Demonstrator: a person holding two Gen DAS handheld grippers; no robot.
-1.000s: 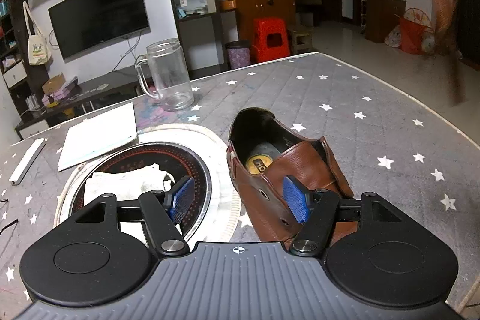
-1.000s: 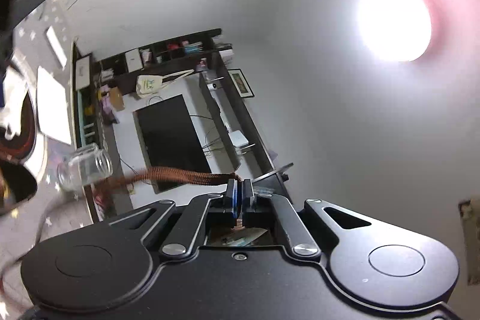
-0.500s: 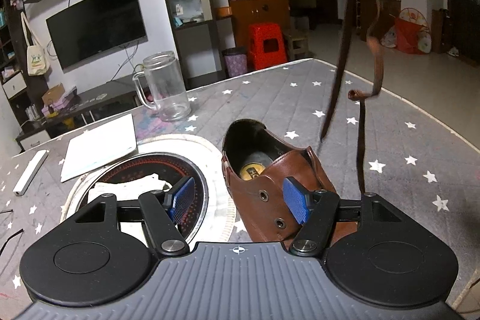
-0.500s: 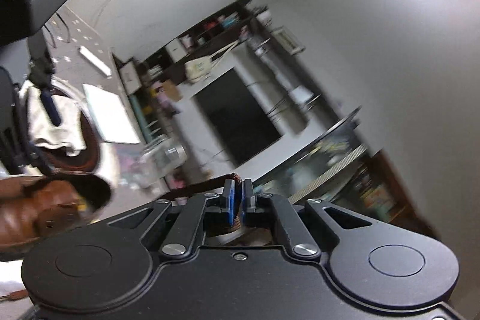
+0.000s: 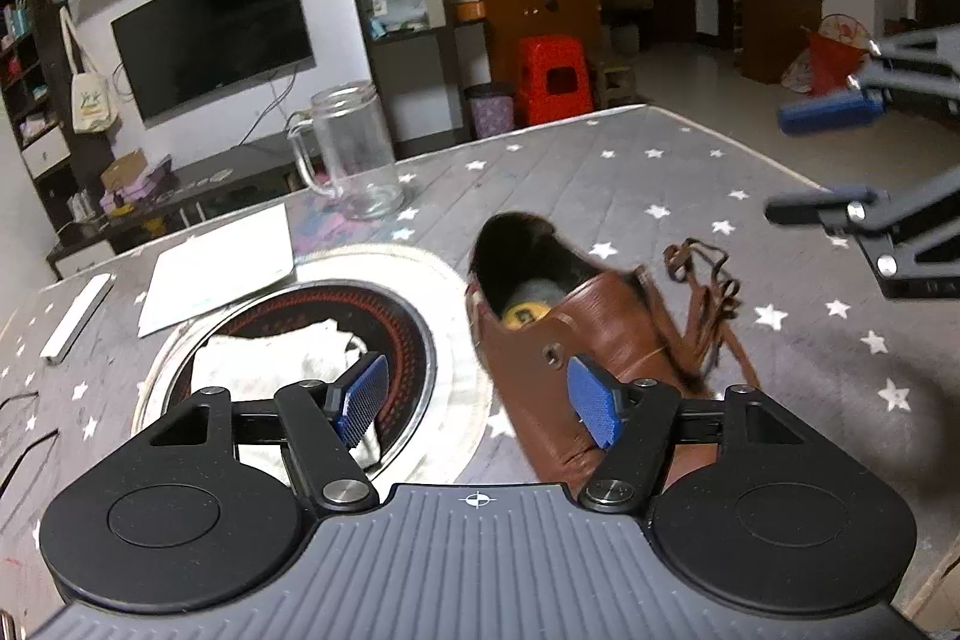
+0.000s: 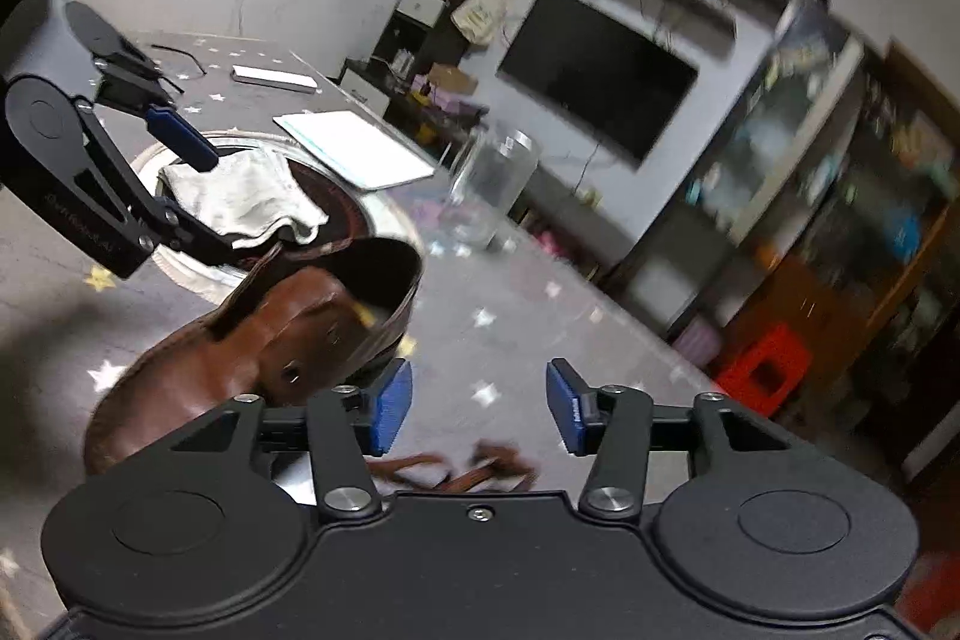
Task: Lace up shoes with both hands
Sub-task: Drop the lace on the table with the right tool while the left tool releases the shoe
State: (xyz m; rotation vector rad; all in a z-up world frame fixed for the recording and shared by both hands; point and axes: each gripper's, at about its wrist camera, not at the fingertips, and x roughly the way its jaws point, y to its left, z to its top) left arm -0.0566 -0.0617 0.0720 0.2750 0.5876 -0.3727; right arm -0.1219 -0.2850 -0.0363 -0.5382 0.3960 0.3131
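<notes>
Shoe (image 5: 576, 322), one, brown leather, lies on the starred table (image 5: 600, 172) with one loose brown lace (image 5: 708, 304) heaped against its side. Left gripper (image 5: 480, 397) hovers low over the shoe, spread wide; right gripper (image 6: 477, 403) hangs beside it, also wide, holding nothing

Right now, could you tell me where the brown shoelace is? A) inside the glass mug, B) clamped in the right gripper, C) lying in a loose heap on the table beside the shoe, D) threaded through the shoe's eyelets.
C: the brown shoelace lies bunched on the star-patterned table against the brown leather shoe, while the right gripper is open and empty, and the one eyelet plainly in view is bare.
</notes>
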